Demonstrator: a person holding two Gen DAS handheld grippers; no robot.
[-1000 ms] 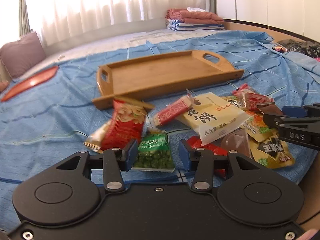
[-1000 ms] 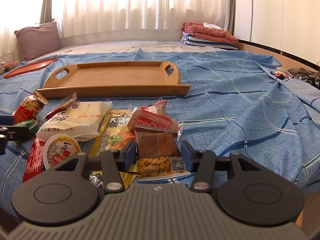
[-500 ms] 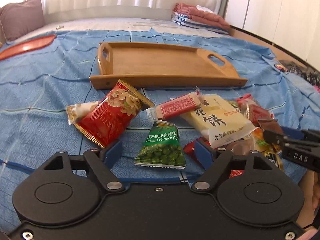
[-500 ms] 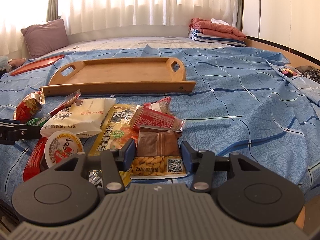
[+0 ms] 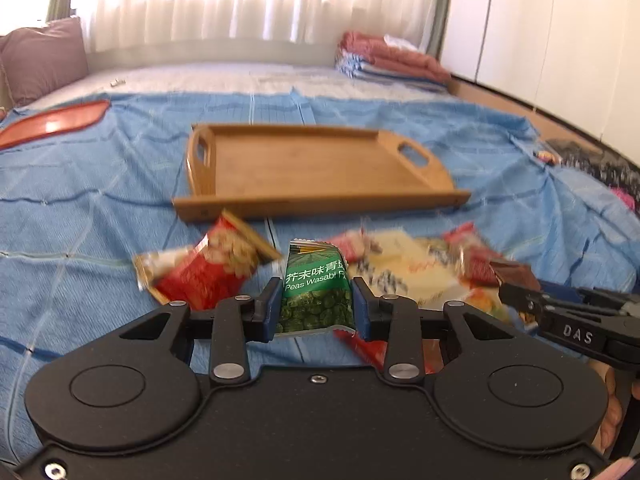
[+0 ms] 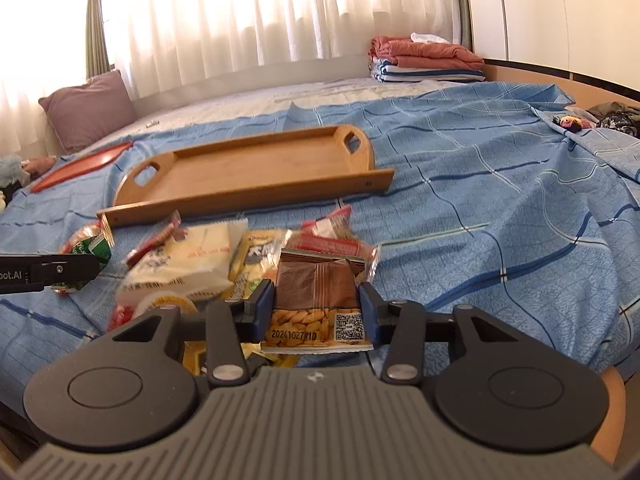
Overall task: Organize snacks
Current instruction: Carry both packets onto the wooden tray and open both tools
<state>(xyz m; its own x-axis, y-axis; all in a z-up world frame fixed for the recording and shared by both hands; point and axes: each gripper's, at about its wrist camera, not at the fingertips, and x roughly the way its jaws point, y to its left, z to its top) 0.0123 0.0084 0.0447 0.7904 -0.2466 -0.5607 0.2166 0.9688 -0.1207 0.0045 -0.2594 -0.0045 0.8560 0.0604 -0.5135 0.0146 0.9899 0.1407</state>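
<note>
My left gripper is shut on a green wasabi peas packet, lifted off the blue bedspread. My right gripper is shut on a brown nut packet with a QR code. The empty wooden tray lies beyond the snack pile and also shows in the right wrist view. A red packet lies left of the peas. A pale yellow packet lies to the right. Several more snacks lie in the pile.
A red flat dish lies at the far left on the bed. A purple pillow and folded clothes sit at the back. Dark items lie at the right edge.
My left gripper closed on the green peas packet and lifted it. My right gripper closed on the brown nut packet and raised it a little.
</note>
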